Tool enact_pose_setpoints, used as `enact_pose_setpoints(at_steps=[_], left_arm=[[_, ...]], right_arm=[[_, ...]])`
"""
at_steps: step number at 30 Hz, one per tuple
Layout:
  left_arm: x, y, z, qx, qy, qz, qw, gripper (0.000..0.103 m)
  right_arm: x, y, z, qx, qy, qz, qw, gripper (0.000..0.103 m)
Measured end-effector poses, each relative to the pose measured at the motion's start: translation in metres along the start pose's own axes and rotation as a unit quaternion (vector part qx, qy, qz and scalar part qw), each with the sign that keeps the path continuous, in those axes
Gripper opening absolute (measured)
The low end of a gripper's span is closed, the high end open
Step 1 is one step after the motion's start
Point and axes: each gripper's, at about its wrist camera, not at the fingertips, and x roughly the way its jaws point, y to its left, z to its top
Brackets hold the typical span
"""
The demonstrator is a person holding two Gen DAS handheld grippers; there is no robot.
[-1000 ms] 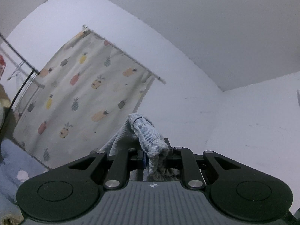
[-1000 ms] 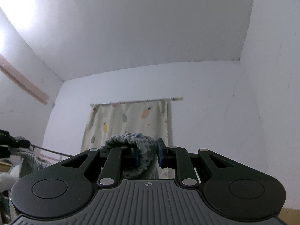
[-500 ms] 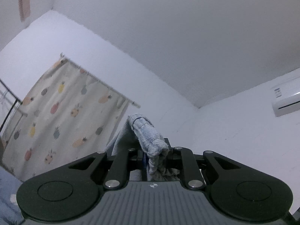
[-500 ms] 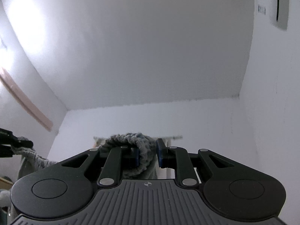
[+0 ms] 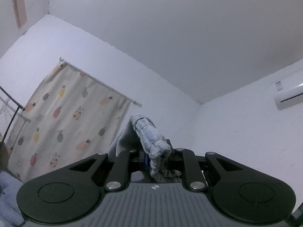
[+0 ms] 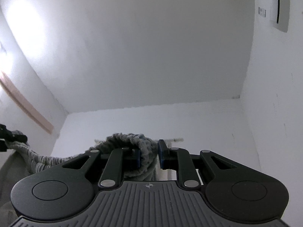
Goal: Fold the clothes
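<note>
Both grippers point up toward the ceiling, each holding part of one ribbed blue-grey garment. My left gripper (image 5: 158, 157) is shut on a bunched edge of the garment (image 5: 146, 132), which sticks up above the fingers. My right gripper (image 6: 149, 158) is shut on another rolled edge of the garment (image 6: 130, 141). From there the cloth sags leftward to the left gripper (image 6: 7, 138), seen at the left edge of the right wrist view. The rest of the garment hangs out of sight below both cameras.
A pineapple-print curtain (image 5: 62, 121) hangs on a rod on the far wall. A dark clothes rack bar (image 5: 11, 121) stands at far left. An air conditioner (image 5: 289, 97) is mounted on the right wall, also seen as the air conditioner (image 6: 280, 3). White ceiling fills most of both views.
Both grippers have tilted and risen further upward with the garment: the curtain has sunk in the right view and the air conditioner has come into both views. The grips are unchanged.
</note>
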Motion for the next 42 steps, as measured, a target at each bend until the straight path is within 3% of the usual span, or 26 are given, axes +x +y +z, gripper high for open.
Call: enact_pose_setpoints(at_steps=[6,13,18,21,24,29,32,37,42], left_arm=[[0.079,0.000,-0.038,-0.020,0.056,-0.006,0.9982,0.018],[0.200,-0.033,-0.084,-0.029,0.130,-0.034,0.9906,0.018],[0.267,-0.096,-0.096,-0.032,0.126,-0.098,0.9867,0.018],[0.284,-0.116,-0.096,-0.037,0.120,-0.143,0.9818,0.018],[0.295,-0.114,-0.099,-0.039,0.116,-0.175,0.9768,0.018],[0.289,-0.062,-0.124,-0.030,0.136,-0.209,0.9678,0.018],[0.273,-0.017,-0.152,-0.004,0.163,-0.205,0.9652,0.018],[0.239,0.090,-0.210,-0.004,0.229,-0.161,0.9601,0.018],[0.195,0.192,-0.245,-0.016,0.289,-0.089,0.9530,0.018]], right_arm=[[0.012,-0.016,-0.022,-0.013,0.030,-0.036,0.999,0.020],[0.021,-0.064,-0.021,-0.055,0.063,-0.139,0.987,0.020],[0.002,-0.081,0.016,-0.104,0.042,-0.199,0.974,0.020],[-0.019,-0.070,0.035,-0.131,0.018,-0.200,0.971,0.020],[-0.037,-0.059,0.037,-0.144,0.009,-0.180,0.973,0.020],[-0.052,-0.034,-0.002,-0.134,0.030,-0.121,0.983,0.020],[-0.054,-0.010,-0.038,-0.110,0.061,-0.080,0.989,0.020],[-0.056,0.045,-0.118,-0.067,0.126,-0.011,0.990,0.020],[-0.044,0.110,-0.201,-0.023,0.204,0.050,0.977,0.020]])
